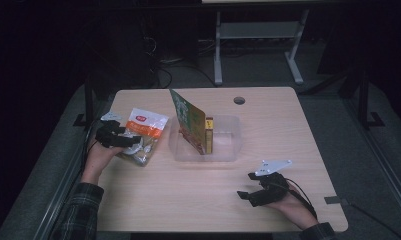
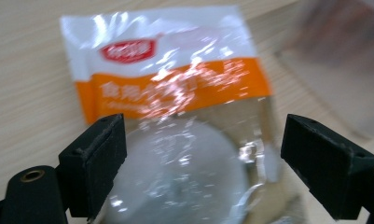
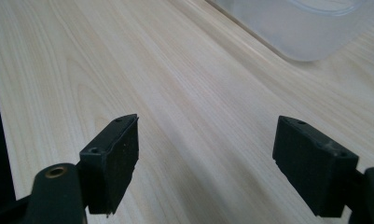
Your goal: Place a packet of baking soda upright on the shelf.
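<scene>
Left gripper (image 2: 203, 154), jaws apart astride snack bag (image 2: 175, 121) lying just left of clear tub (image 1: 228, 147): close squarely on the bag's lower body (slippery film); right gripper (image 3: 205, 158) open, idle nearer the person.

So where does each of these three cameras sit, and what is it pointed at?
High view: above the table, facing down; both forearms show.
Left gripper view: on the left gripper, over the snack bag; jaws open.
Right gripper view: on the right gripper, along bare table toward the clear tub.
The high view shares bag and tub.
</scene>
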A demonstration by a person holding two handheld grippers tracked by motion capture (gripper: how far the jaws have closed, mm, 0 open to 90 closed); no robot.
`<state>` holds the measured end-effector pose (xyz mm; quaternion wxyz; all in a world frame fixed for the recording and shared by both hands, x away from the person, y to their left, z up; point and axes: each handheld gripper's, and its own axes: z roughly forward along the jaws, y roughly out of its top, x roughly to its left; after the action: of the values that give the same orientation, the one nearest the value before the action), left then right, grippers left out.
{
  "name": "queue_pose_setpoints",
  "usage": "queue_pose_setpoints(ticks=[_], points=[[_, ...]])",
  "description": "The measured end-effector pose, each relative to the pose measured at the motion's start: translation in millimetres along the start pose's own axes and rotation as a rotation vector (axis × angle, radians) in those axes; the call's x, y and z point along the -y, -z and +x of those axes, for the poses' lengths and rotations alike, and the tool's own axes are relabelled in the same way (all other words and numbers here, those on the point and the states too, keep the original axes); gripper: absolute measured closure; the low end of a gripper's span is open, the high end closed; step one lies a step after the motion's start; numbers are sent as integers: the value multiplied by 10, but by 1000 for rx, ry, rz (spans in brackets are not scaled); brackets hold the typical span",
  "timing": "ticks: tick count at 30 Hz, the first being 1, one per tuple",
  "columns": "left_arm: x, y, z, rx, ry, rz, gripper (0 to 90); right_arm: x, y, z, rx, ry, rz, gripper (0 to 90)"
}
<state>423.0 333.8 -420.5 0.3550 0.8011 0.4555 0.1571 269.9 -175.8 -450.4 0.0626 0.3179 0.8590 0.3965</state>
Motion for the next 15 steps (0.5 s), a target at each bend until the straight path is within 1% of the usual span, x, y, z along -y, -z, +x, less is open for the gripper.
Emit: queue_pose_setpoints(ticks=[1, 2, 3, 4, 5, 7, 8, 9, 10, 12, 14, 15], points=[[16, -24, 61, -9, 13, 4, 137, 2, 4, 1, 0, -3, -1, 220], [23, -36, 98, -14, 13, 9, 138, 6, 9, -1, 1, -5, -3, 220], [39, -64, 130, -14, 34, 8, 137, 11, 9, -4, 3, -2, -6, 220], [55, -84, 175, -19, 31, 18, 137, 17, 12, -6, 5, -2, -6, 220], [75, -112, 207, -17, 47, 21, 137, 20, 18, -1, 5, -11, -3, 219], [125, -176, 273, -11, 64, 37, 137, 33, 24, 2, 11, -13, -4, 219], [140, -193, 293, -9, 64, 44, 137, 41, 31, 13, 12, -21, -2, 219], [158, -220, 309, -3, 73, 43, 138, 45, 35, 19, 12, -22, 0, 219], [176, -249, 327, 12, 81, 45, 142, 55, 39, 22, 15, -17, 1, 219], [194, -284, 358, 52, 111, 30, 144, 72, 51, 29, 22, -19, 1, 219], [205, -316, 365, 95, 108, 16, 179, 86, 71, 31, 27, -31, 1, 219], [213, -328, 369, 116, 120, 16, 203, 96, 82, 29, 32, -31, 0, 219]])
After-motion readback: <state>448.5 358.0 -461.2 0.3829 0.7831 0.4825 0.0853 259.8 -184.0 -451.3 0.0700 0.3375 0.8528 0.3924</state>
